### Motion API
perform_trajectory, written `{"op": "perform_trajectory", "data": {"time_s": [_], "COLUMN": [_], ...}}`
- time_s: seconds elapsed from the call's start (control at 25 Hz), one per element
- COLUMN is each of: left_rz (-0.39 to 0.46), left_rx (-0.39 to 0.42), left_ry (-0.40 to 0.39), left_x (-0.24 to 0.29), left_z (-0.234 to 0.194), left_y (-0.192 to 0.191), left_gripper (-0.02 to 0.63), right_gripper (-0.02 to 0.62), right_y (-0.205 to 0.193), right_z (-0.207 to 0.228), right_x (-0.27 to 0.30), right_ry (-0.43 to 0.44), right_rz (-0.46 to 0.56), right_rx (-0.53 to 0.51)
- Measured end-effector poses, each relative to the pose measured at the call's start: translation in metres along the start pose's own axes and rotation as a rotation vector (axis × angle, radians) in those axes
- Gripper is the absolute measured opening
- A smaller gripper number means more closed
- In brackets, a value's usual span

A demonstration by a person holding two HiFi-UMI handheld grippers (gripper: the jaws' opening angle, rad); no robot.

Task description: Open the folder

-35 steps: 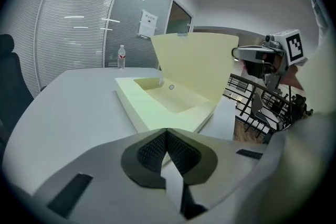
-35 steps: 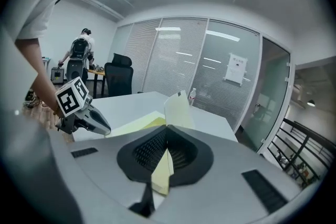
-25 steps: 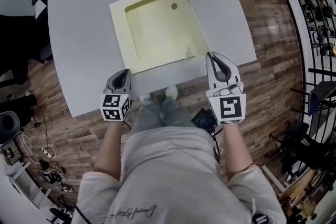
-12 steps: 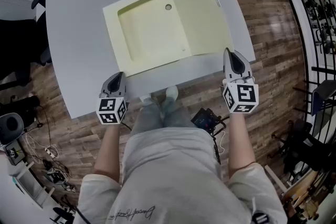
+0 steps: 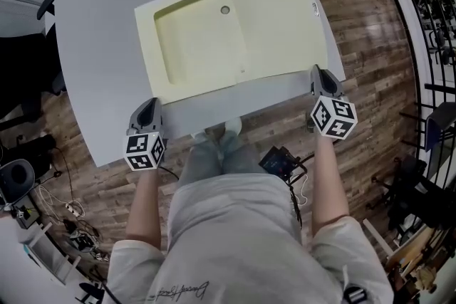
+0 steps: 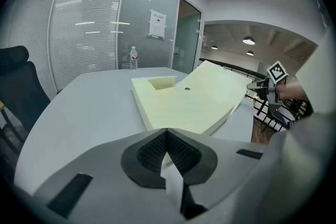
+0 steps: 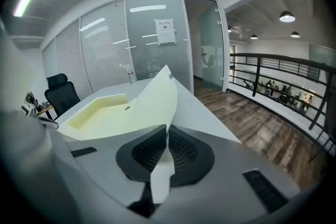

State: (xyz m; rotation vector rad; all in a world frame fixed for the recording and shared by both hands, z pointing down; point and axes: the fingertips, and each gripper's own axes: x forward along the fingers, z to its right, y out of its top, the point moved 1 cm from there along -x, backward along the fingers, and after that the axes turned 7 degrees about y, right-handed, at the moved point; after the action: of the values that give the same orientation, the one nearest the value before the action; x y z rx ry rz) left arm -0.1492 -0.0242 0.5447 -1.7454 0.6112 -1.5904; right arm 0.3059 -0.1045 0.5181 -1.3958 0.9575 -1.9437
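Fingers of the right gripper (image 5: 319,72) are pinching shut on the lower right corner of the cover (image 5: 278,18), which is looking thin, light and bendy. The pale yellow folder (image 5: 196,46) is lying nearly open mid-frame on the table (image 5: 100,25). The left gripper (image 5: 149,105), lower left, is hovering closed and empty.

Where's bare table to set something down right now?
Widest: the table left of the folder, out to its left edge. Also the strip beyond the folder. Crowded right, where the right gripper holds the cover at the table's edge.

Folder (image 7: 155,98) corner hidden between fingers (image 7: 185,152).
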Motion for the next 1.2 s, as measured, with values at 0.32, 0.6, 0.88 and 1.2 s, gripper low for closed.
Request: {"op": "perform_trajectory", "data": {"time_s": [0.32, 0.6, 0.88, 1.2], "left_rz": [0.015, 0.018, 0.016, 0.007], "left_rx": [0.003, 0.021, 0.018, 0.018], "left_ry": [0.02, 0.015, 0.012, 0.004], "left_x": [0.001, -0.002, -0.004, -0.001], "left_z": [-0.012, -0.009, -0.01, -0.01], "left_y": [0.006, 0.01, 0.012, 0.01], "left_gripper": [0.009, 0.009, 0.009, 0.009], "right_gripper": [0.065, 0.097, 0.11, 0.154], "right_y": [-0.046, -0.061, -0.064, -0.068], "right_z": [0.022, 0.033, 0.033, 0.04], "right_x": [0.016, 0.024, 0.028, 0.031], "right_ry": [-0.038, -0.087, -0.14, -0.219], "right_rz": [-0.102, -0.145, -0.189, -0.22], "right_rx": [0.047, 0.006, -0.05, -0.001]}}
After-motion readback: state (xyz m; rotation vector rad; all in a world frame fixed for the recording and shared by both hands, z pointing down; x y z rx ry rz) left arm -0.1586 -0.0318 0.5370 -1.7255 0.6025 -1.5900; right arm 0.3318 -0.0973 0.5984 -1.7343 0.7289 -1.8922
